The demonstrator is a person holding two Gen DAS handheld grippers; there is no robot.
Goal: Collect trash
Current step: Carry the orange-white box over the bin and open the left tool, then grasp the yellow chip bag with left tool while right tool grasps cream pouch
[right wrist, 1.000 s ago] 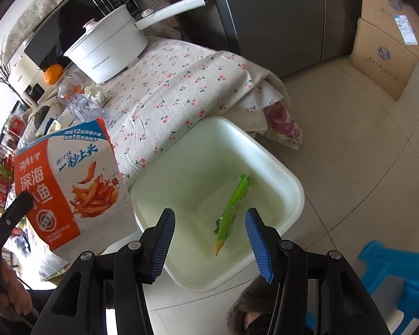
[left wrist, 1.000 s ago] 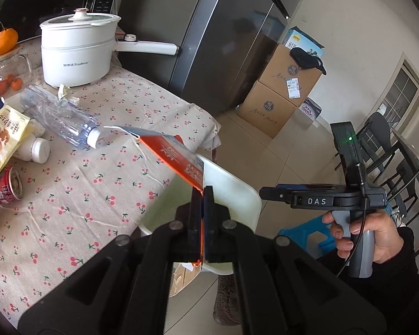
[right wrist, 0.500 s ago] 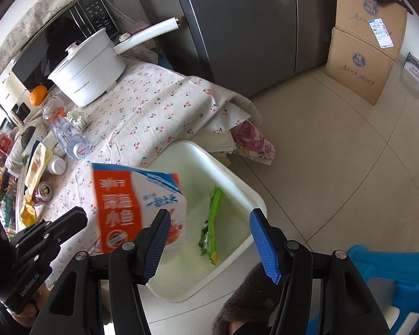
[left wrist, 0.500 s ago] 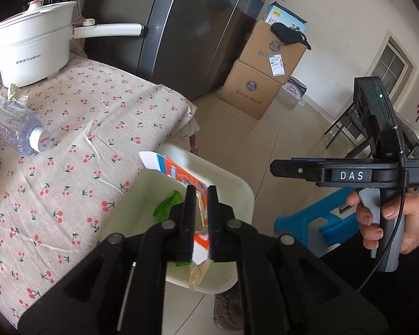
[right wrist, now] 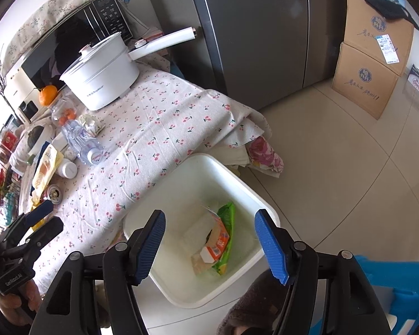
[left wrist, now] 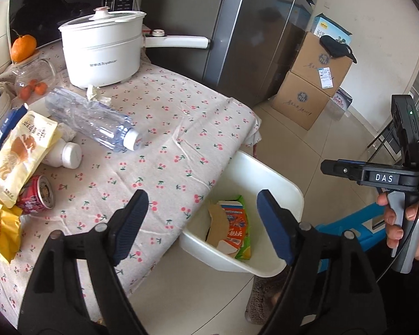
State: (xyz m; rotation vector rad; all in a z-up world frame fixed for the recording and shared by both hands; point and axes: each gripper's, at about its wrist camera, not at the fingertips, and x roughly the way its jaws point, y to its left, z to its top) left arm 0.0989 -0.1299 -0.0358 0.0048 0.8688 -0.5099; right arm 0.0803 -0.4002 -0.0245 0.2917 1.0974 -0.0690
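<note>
The table (left wrist: 164, 128) w/ the cherry-print cloth is taking up most of the left view, and the white bin (left wrist: 276, 173) is sitting on the floor just beside its corner. In the bin, an orange snack box (left wrist: 236, 231) is lying on a green wrapper (right wrist: 227, 217), both well down inside.

On the table, more trash is waiting: a clear plastic bottle (left wrist: 92, 120) lying on its side, a yellow snack bag (left wrist: 22, 150) overlapping a red can (left wrist: 37, 195), and a small white bottle (left wrist: 65, 155) just beside them.

The left claw (left wrist: 201, 223) is hanging over the table edge and bin rim, jaws spread wide, gripping nothing. The right claw (right wrist: 209, 245) is hovering above the bin, also wide open and empty.

Next pick looks like the clear bottle, being nearest and unobstructed. Judgement: the left claw is best approaching across the bottle's body, not the cap end, since a round, crushable bottle is apt to roll or squirt out. Close gently, lift clear before swinging to the bin.
</note>
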